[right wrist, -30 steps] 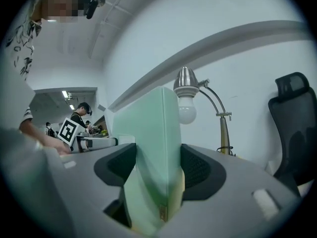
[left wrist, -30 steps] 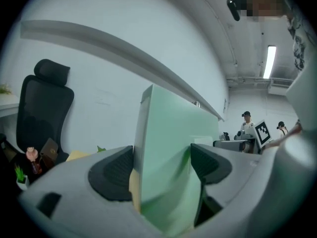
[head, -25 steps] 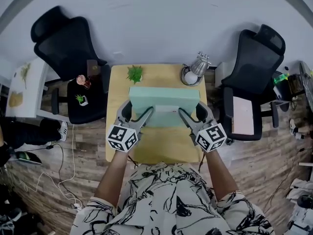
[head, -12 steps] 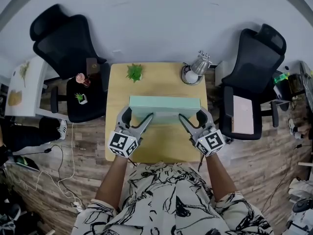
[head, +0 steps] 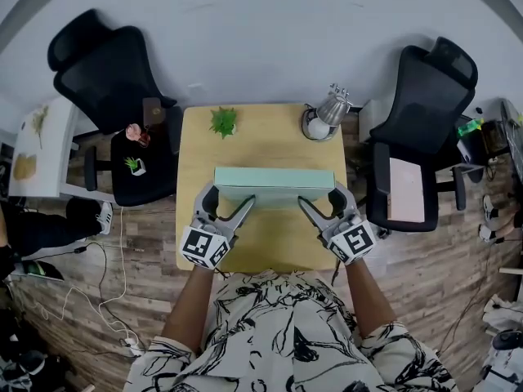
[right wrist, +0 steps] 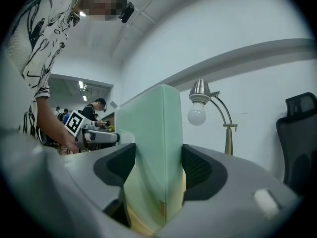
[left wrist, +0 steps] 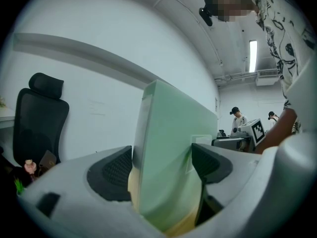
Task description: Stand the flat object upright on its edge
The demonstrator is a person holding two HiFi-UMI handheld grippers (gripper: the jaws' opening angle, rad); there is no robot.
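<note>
A flat mint-green box (head: 274, 184) stands close to upright on its long edge across the middle of the yellow table (head: 270, 243). My left gripper (head: 229, 197) is shut on the box's left end, one pad on each broad face. At the right end my right gripper (head: 322, 196) grips it the same way. In the left gripper view the box (left wrist: 168, 157) fills the gap of the left gripper (left wrist: 161, 168), with a white label on its near face. The right gripper view shows the box (right wrist: 153, 148) pinched in the right gripper (right wrist: 159, 170).
A small green plant (head: 225, 122) and a silver desk lamp (head: 323, 119) stand at the table's far edge behind the box. Black office chairs (head: 106, 64) (head: 421, 121) flank the table. A dark stool with small pots (head: 139, 166) sits close to the left edge.
The box has tipped up from leaning, with its broad face showing, to nearly on edge. Both grippers have come slightly nearer to me, still holding its ends.
</note>
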